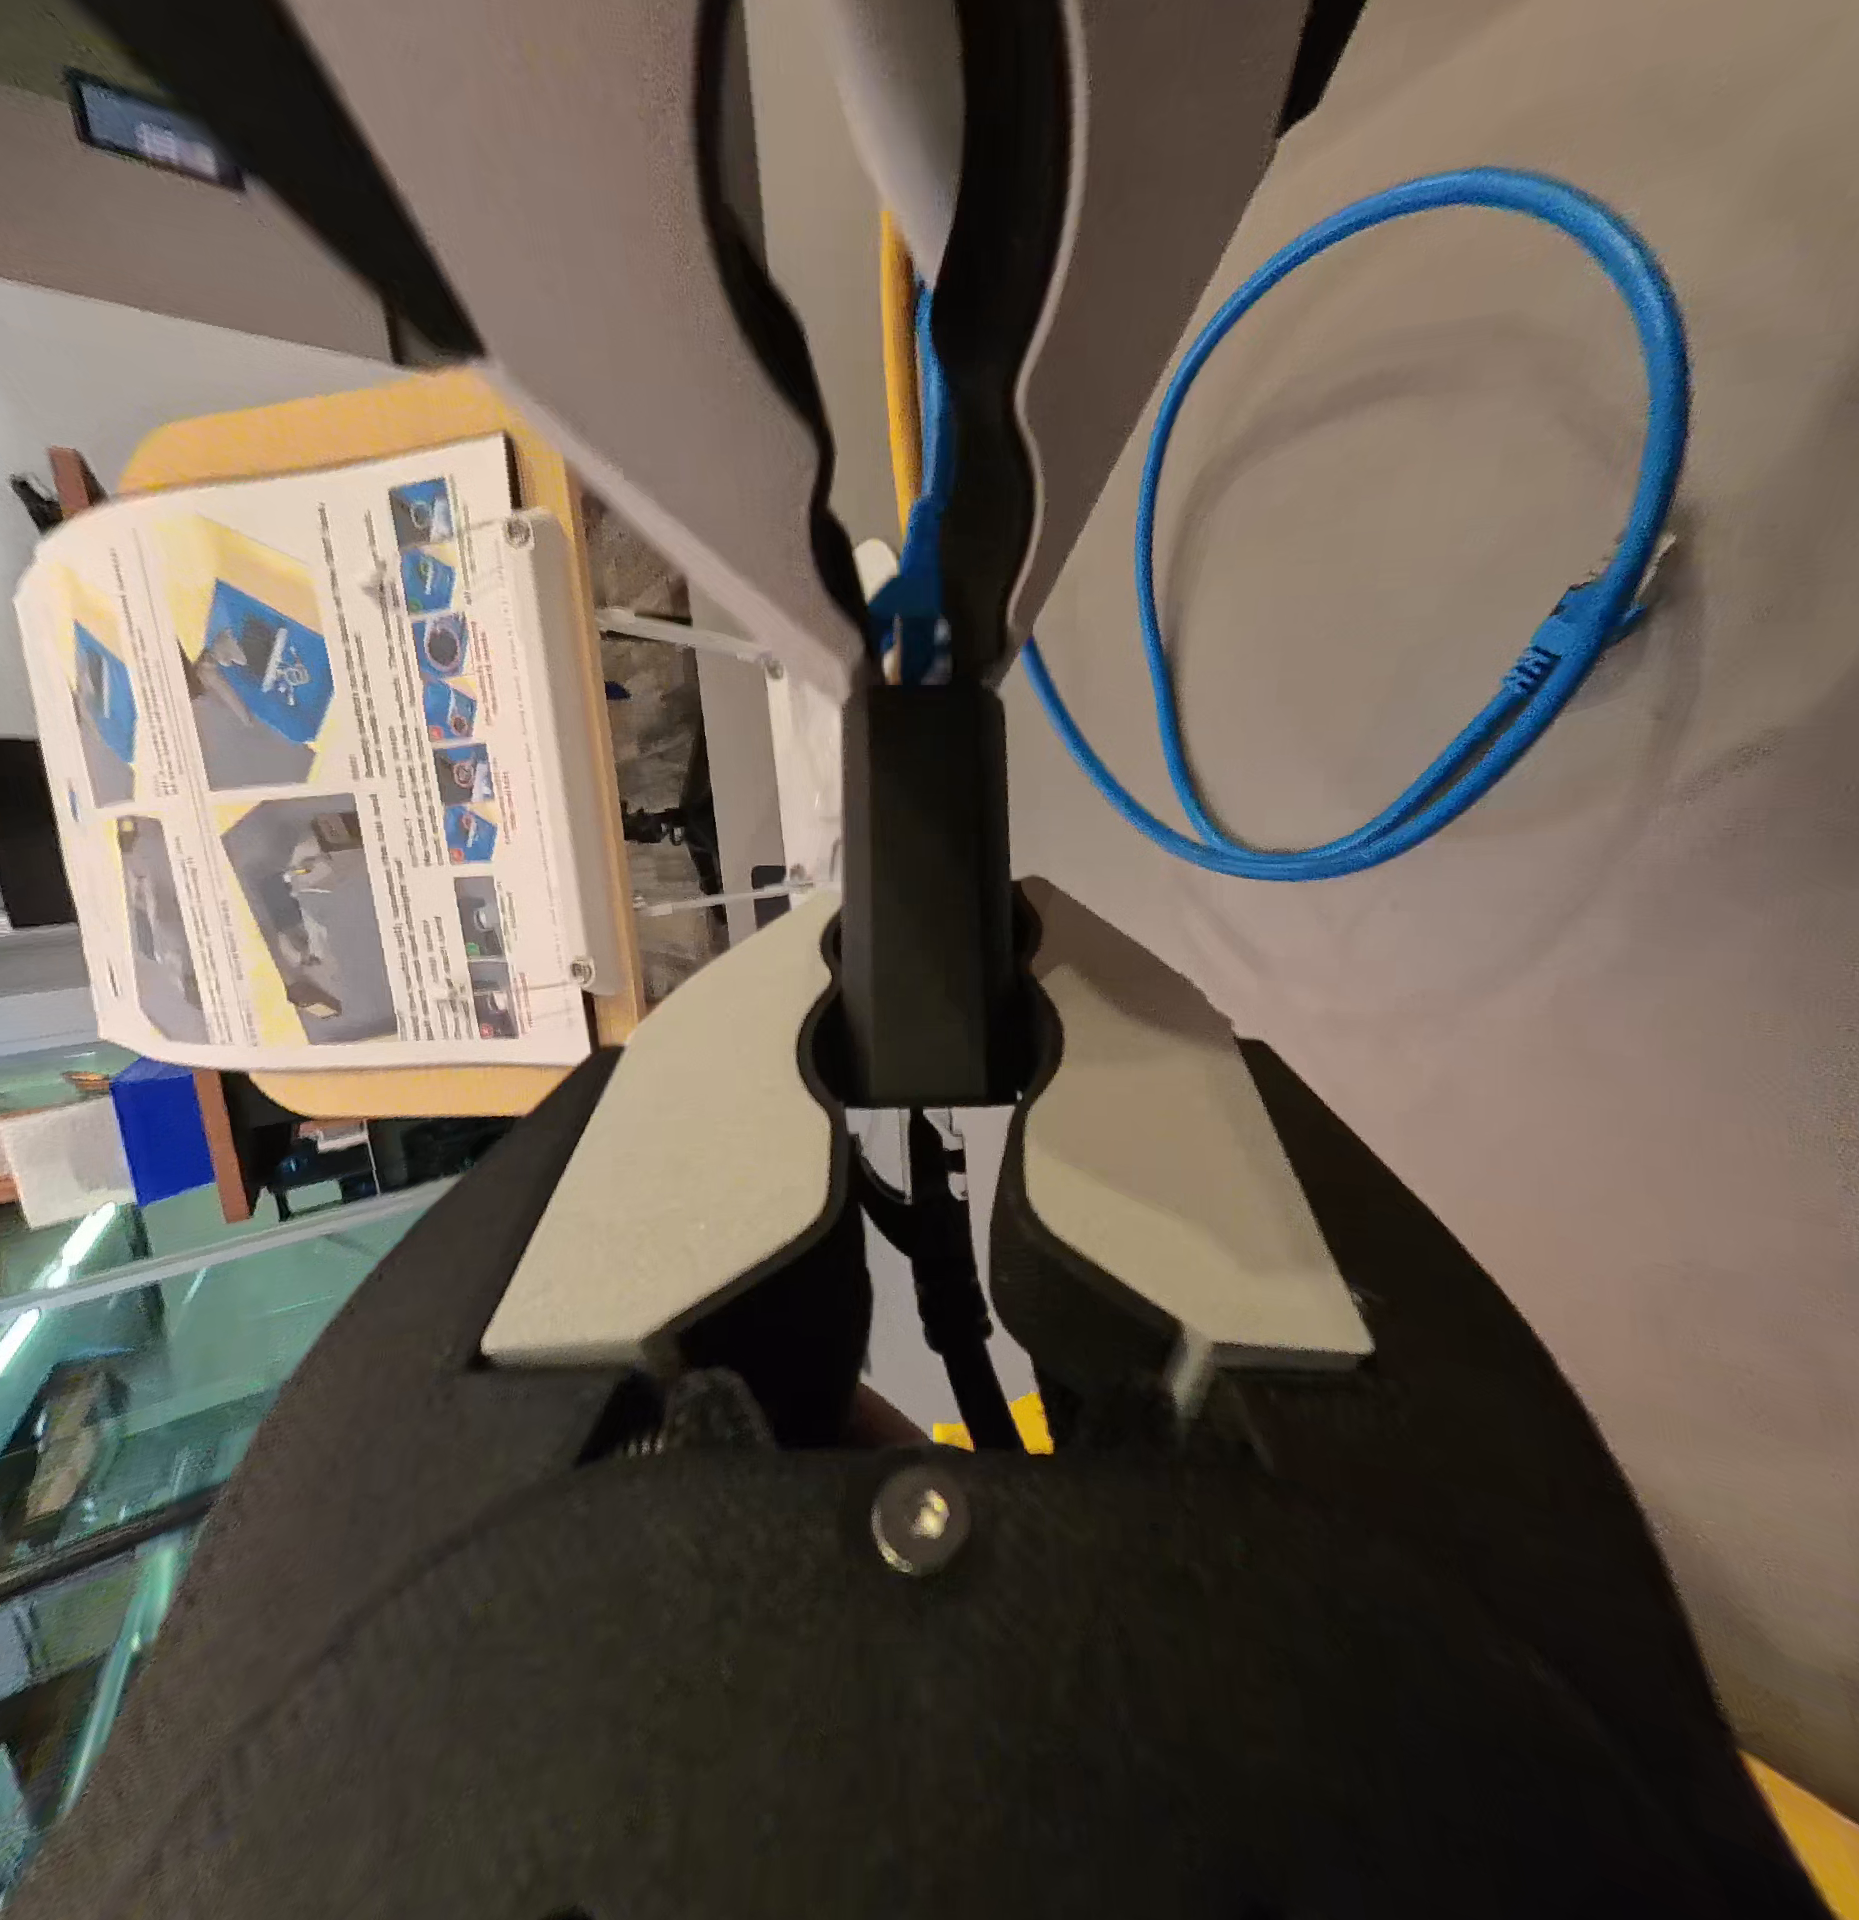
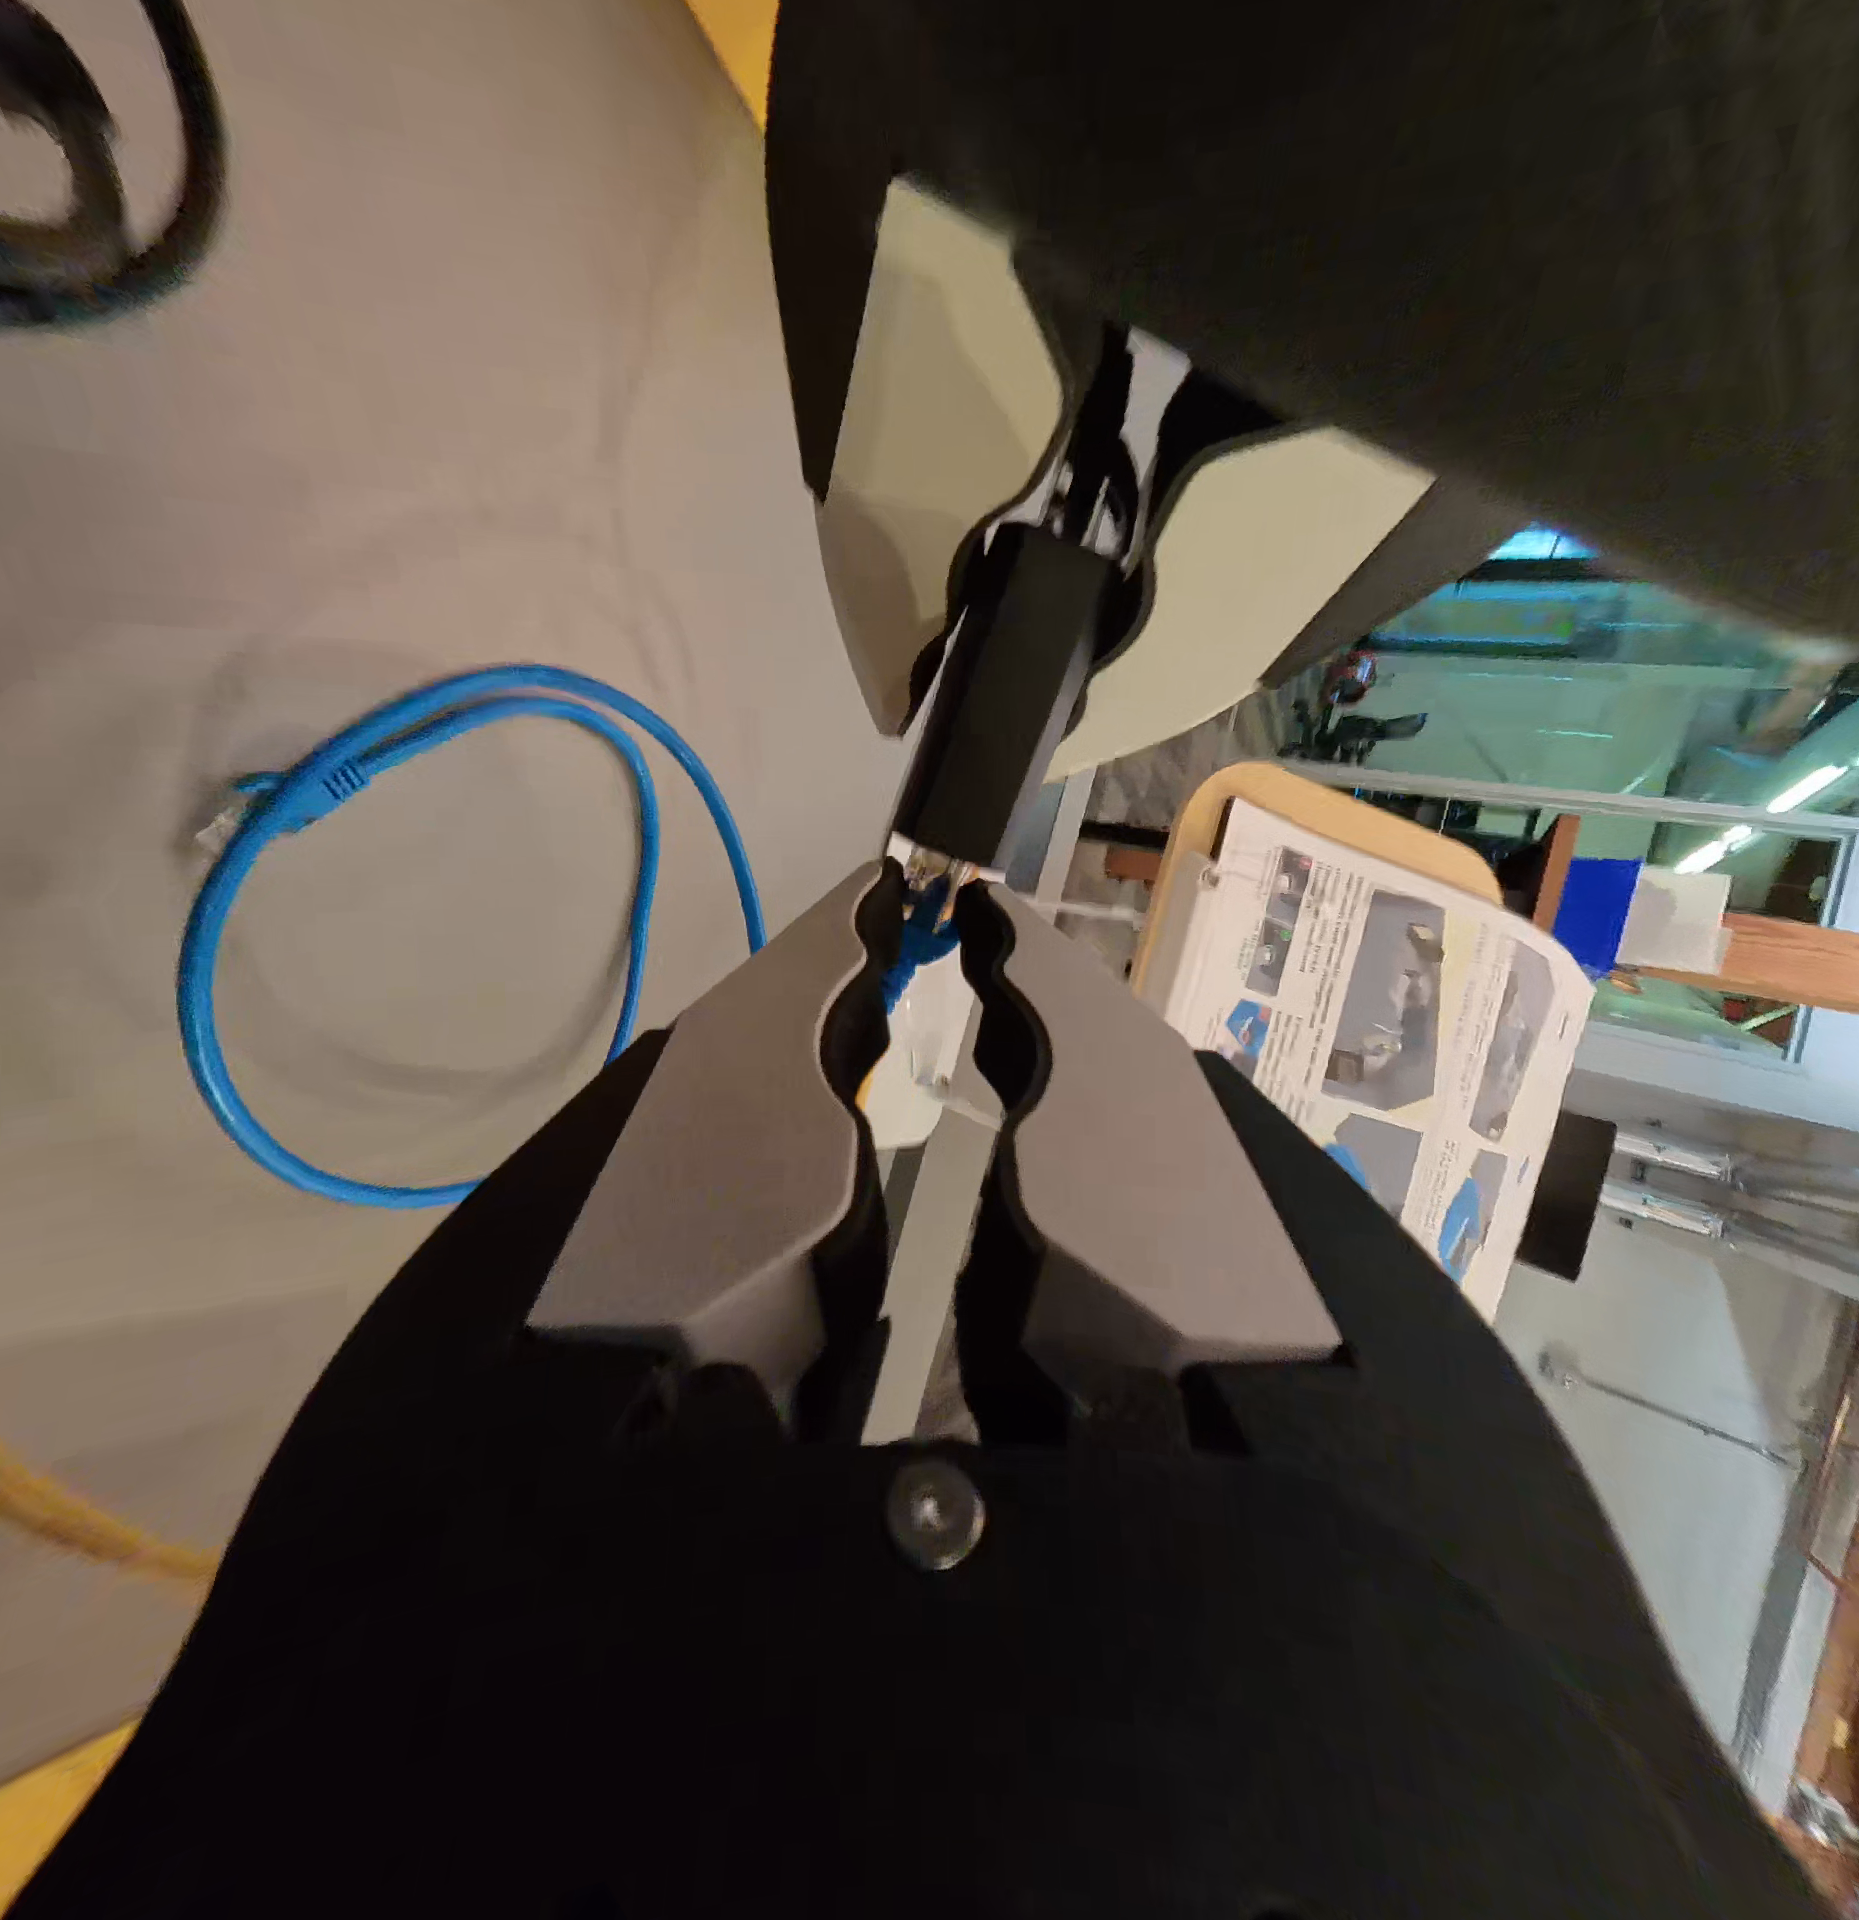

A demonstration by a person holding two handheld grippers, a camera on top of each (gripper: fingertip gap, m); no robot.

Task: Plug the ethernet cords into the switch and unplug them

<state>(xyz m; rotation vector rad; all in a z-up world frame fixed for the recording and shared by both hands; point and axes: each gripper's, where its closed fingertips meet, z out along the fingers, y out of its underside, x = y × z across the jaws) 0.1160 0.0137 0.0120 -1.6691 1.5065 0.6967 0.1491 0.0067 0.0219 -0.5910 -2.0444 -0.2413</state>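
Left jaws: the left gripper (image 1: 925,997) clamps the black switch (image 1: 923,894).
Right jaws: the right gripper (image 2: 923,902) pinches a blue cord plug (image 2: 920,925) at the switch's port face.
Spare blue cord (image 2: 426,935): coiled loose on the grey cloth (image 2: 437,468).

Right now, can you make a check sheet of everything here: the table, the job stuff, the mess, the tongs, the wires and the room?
Surface: grey cloth over a yellow table edge.
Job's things: black switch held up off the cloth; blue cord plug at its port end.
Clutter: nothing seen.
Tongs: left tongs shut on the switch; right tongs shut on the blue cord plug.
Cables: spare blue cord looped loose on the cloth, plugs free; black cable at the far corner; yellow cord near the edge.
Surroundings: picture sheet on a stand; glass panels behind.
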